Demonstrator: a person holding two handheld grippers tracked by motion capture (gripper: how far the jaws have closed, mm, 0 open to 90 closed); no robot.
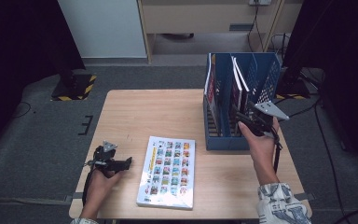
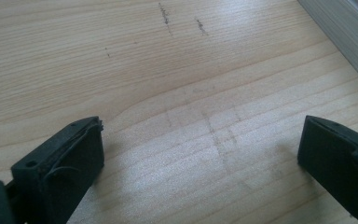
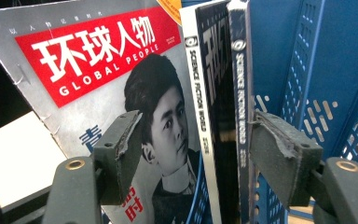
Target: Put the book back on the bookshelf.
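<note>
Right gripper view: our right gripper (image 3: 196, 154) straddles two dark magazines (image 3: 223, 116) mid-frame, jaws apart; we should close squarely on both spines. Left gripper (image 2: 200, 163) rests with jaws apart.

My left gripper (image 1: 121, 164) and right gripper (image 1: 242, 117) are black, each topped by a grey three-cornered plate and trailing a dark cable. Brass-coloured screws sit behind the right one's worn, chipped grey pads (image 3: 279, 156). My sleeve (image 1: 282, 204) is white with blue print.
</note>
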